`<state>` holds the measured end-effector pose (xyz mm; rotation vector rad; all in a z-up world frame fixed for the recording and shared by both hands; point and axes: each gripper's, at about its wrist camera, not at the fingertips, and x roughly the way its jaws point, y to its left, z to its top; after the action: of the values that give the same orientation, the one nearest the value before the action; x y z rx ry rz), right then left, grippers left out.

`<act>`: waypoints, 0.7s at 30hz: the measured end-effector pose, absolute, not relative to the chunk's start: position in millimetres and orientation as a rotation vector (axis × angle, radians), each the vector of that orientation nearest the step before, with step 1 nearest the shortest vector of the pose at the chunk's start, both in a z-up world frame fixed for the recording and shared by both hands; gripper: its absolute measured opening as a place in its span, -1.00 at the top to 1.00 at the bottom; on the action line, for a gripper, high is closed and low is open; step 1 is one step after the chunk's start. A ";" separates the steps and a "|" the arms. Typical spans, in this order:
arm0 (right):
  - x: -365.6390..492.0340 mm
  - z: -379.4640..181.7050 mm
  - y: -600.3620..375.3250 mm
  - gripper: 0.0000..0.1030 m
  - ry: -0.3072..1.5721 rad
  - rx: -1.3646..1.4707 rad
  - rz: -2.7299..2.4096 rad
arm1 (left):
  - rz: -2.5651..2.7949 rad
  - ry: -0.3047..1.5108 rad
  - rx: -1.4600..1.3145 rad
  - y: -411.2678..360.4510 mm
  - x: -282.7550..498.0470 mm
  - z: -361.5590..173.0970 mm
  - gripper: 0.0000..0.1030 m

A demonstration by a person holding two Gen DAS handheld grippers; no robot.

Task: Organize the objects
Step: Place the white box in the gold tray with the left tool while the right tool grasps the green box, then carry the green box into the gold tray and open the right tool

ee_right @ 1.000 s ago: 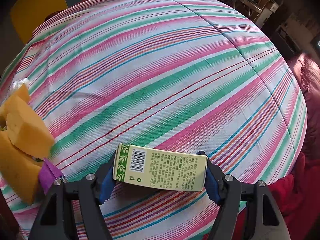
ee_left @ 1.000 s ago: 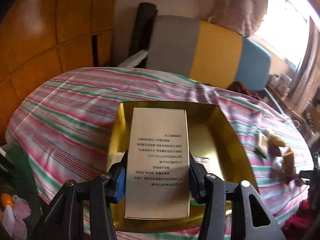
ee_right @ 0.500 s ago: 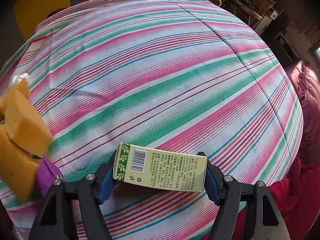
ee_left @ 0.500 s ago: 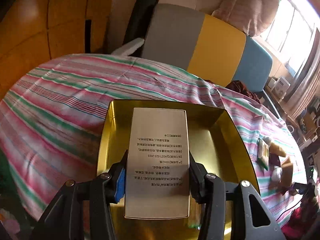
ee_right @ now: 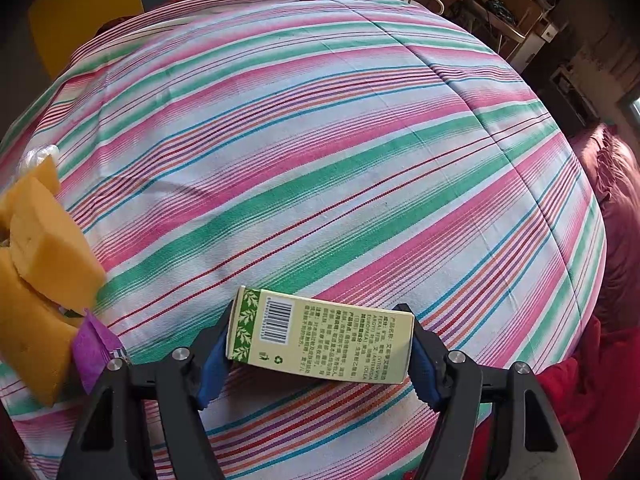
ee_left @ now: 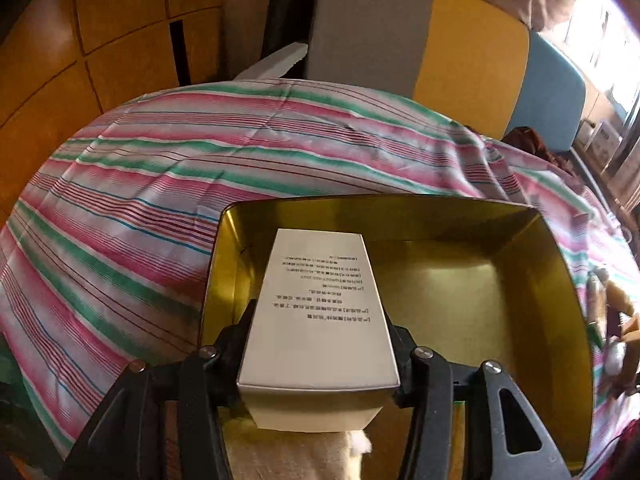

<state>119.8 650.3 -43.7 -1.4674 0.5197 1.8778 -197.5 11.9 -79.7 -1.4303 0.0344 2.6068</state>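
Note:
A white box (ee_left: 320, 276) with printed text sits between the fingers of my left gripper (ee_left: 320, 328), whose jaws are opening; the fingers still hug its sides. The box tips far end down inside a gold tin (ee_left: 560, 280) on the striped cloth (ee_left: 160, 220). Something cream and fluffy (ee_left: 320, 456) lies in the tin under the box's near end. My right gripper (ee_right: 320, 348) is shut on a green and yellow carton (ee_right: 320, 336), held crosswise above the striped cloth (ee_right: 320, 160).
Yellow sponges (ee_right: 52, 256) and a purple scrap (ee_right: 92, 348) lie left of the right gripper. A grey, yellow and blue seat back (ee_left: 440, 48) and wooden panels (ee_left: 80, 60) stand behind the table. Red fabric (ee_right: 600, 380) hangs past the right edge.
The left gripper has moved forward and down over the gold tin, and the white box now tips down into it, showing its near end. The right gripper and its carton have hardly moved.

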 end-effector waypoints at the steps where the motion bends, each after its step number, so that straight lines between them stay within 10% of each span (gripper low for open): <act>1: 117.8 -44.0 646.7 -0.43 0.519 -1.467 1.878 | 2.624 0.020 -1.424 9.5 -195.6 -76.9 -0.01; 21: 120.2 -21.3 630.7 -0.41 0.495 -1.444 1.887 | 2.696 -0.046 -1.249 2.8 -67.6 -27.2 -0.08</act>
<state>120.2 630.7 -21.3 -1.4444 0.4948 1.8872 -67.6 2.8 -27.2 -1.2489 -0.0463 2.6959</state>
